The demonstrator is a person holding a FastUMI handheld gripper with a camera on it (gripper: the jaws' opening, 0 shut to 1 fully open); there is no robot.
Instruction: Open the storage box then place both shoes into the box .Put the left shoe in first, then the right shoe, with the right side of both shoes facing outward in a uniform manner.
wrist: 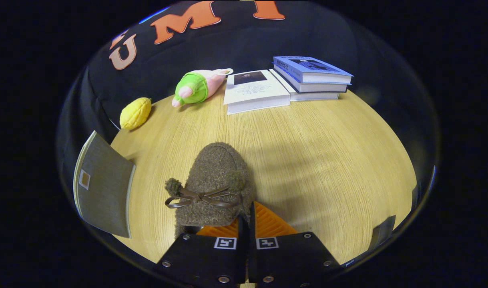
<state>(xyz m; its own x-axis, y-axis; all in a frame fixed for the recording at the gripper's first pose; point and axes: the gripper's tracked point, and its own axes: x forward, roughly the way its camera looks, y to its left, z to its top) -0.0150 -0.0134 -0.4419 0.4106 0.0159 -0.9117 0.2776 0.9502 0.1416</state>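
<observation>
- Closest of all, the gripper (pixel 247 224) has its two fingers drawn together with hardly a gap, pinching the rear rim of the shoe (pixel 213 188)
- That fuzzy brown shoe with a thin bow (pixel 201 197) and a pompom (pixel 173 186) hangs from the fingers, toe pointing away over the middle of the desk (pixel 328 160)
- At the desk's left edge lies a grey flat panel (pixel 101 190); whether it belongs to the storage box I cannot tell
- Far left corner: a yellow lemon-shaped toy (pixel 135 113), and beside it a pink and green plush toy (pixel 195 87)
- Along the far edge, a white book (pixel 255 92) touches a stack of books (pixel 312 78) on its right
</observation>
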